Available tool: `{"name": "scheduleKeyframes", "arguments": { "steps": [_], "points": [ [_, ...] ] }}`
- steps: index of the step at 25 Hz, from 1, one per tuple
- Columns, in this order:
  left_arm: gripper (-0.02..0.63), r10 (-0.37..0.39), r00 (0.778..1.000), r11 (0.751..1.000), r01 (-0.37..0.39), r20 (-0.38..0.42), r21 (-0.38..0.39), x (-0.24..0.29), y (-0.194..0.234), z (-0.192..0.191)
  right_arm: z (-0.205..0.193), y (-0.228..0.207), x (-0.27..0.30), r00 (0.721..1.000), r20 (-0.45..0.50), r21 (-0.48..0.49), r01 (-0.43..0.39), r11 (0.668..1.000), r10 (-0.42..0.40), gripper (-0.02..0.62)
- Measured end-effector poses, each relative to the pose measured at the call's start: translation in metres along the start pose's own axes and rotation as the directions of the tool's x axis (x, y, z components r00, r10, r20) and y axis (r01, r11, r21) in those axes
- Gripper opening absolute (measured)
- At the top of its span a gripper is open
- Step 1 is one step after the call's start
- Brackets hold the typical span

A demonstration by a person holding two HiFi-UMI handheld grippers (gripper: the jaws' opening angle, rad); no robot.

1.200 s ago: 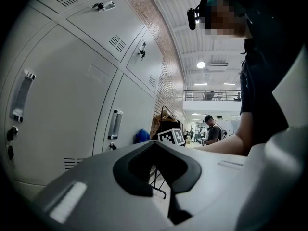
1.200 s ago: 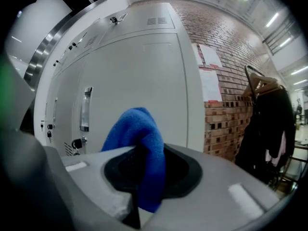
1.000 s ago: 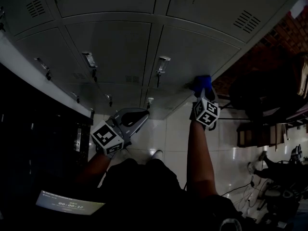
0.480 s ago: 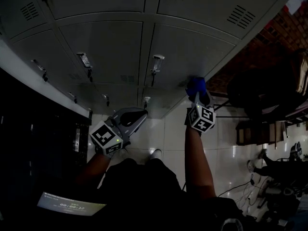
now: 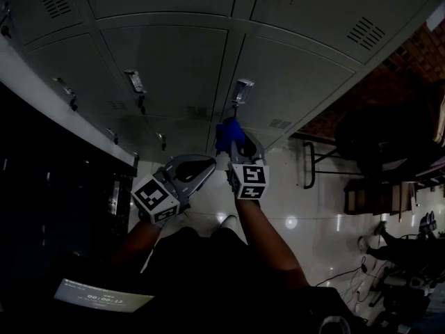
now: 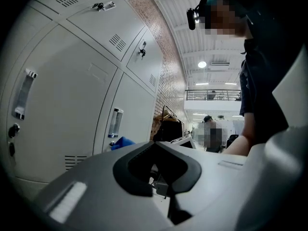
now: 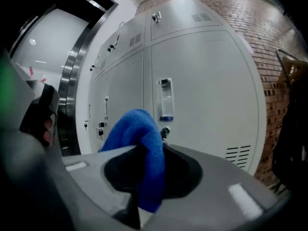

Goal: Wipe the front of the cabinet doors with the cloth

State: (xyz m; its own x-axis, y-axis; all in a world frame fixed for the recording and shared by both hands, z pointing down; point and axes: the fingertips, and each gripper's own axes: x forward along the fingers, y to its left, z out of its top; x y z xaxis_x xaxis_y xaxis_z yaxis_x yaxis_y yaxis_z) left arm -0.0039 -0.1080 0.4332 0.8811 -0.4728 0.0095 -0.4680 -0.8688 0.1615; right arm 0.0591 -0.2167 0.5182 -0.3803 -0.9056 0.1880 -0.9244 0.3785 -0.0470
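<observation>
Pinching a thick fold of the blue cloth (image 7: 139,138), the right tongs (image 7: 147,186) carry it just before a door (image 7: 211,71), below its handle (image 7: 165,100); whether it touches cannot be told. The left tongs (image 6: 161,179) are pressed together, empty, apart from the doors. The cloth is soft and light and likely to bunch, so a thick fold suits gripping. The handle, lock (image 7: 165,131) and seam (image 7: 147,71) may snag it, while the flat door to the right offers free sweep.
</observation>
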Motion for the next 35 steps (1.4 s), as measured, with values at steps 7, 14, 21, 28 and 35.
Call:
{"name": "scheduleKeyframes", "arguments": {
  "steps": [7,14,21,28,35],
  "points": [
    [0.003,0.035,0.999,0.999,-0.035,-0.011,-0.003,-0.026,0.014,-0.002,-0.03,0.012,0.047,0.997,-0.073,0.037,0.001,0.999,0.001,0.069],
    [0.003,0.057,0.998,0.998,-0.057,-0.023,-0.014,-0.043,0.024,-0.007,-0.048,-0.034,0.065,0.987,-0.126,0.09,0.111,0.99,-0.1,0.069],
    [0.003,0.023,0.999,1.0,-0.023,-0.025,-0.016,-0.031,0.018,-0.008,-0.057,-0.084,0.042,0.969,-0.152,0.097,0.209,0.973,-0.193,0.069],
    [0.003,-0.01,1.0,1.0,0.01,-0.029,-0.016,-0.009,0.007,-0.009,-0.062,-0.161,0.006,0.934,-0.161,0.111,0.337,0.935,-0.318,0.069],
    [0.003,-0.028,0.999,1.0,0.027,-0.037,-0.014,0.009,-0.005,-0.012,-0.064,-0.226,-0.029,0.892,-0.17,0.134,0.442,0.887,-0.419,0.069]
  ]
}}
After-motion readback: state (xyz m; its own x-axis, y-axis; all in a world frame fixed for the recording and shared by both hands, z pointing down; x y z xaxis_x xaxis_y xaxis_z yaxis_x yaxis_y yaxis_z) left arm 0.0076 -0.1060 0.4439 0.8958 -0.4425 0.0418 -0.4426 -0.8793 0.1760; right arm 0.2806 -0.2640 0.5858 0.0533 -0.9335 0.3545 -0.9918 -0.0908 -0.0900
